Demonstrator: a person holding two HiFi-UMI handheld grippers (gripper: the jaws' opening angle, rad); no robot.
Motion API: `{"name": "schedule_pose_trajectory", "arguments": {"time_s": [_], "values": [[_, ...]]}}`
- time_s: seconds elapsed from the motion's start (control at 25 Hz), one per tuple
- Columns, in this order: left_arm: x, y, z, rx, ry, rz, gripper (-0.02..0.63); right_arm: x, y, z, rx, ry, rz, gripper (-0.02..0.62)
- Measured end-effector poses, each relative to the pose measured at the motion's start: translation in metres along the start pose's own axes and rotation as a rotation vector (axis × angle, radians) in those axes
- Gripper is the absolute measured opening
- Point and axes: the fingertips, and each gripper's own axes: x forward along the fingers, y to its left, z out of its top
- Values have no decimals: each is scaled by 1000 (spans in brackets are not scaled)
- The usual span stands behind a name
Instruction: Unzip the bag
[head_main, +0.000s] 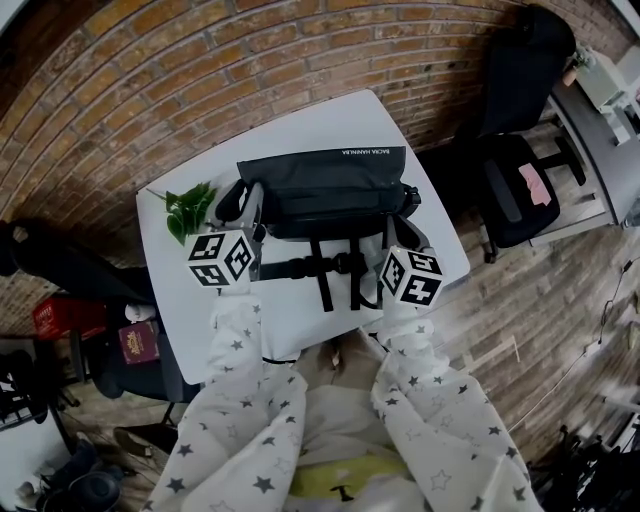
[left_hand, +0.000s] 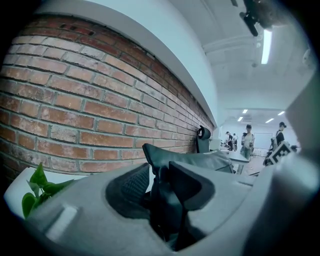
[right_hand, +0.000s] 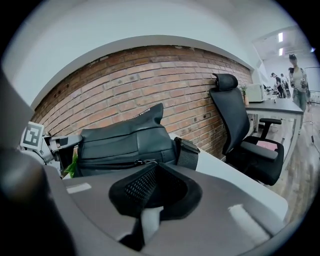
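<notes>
- On the white surface (head_main: 330, 115) in front of you, the black bag (head_main: 320, 185) lies lengthwise.
- Your left hand-held gripper (left_hand: 161, 175) is clamped on the bag's left end.
- Your right hand-held gripper (right_hand: 150, 169) has its jaws together, with the tips right at the zip pull (right_hand: 144, 161).

A person in star-print sleeves (head_main: 250, 400) is leaning over a white worktop (head_main: 300, 125), where a dark bag (head_main: 325, 185) is lying with its straps trailing toward them. The left tool (head_main: 250, 200) is sitting at the bag's left end and the right tool (head_main: 408, 208) at its right end. Green leaves (head_main: 188, 208) are lying just beside the left tool. A black office chair (head_main: 515, 185) is standing off to the right.
</notes>
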Motion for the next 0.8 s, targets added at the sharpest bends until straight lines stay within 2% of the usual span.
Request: {"name": "schedule_pose_trajectory", "arguments": {"time_s": [0.6,0.8], "values": [[-1,2,0,3,0,20,123,-5,-30,6,66,-16,-66,20],[-2,1,1,-5,-5,22,123,-4,-32,5,74,-7,-38,21]]}}
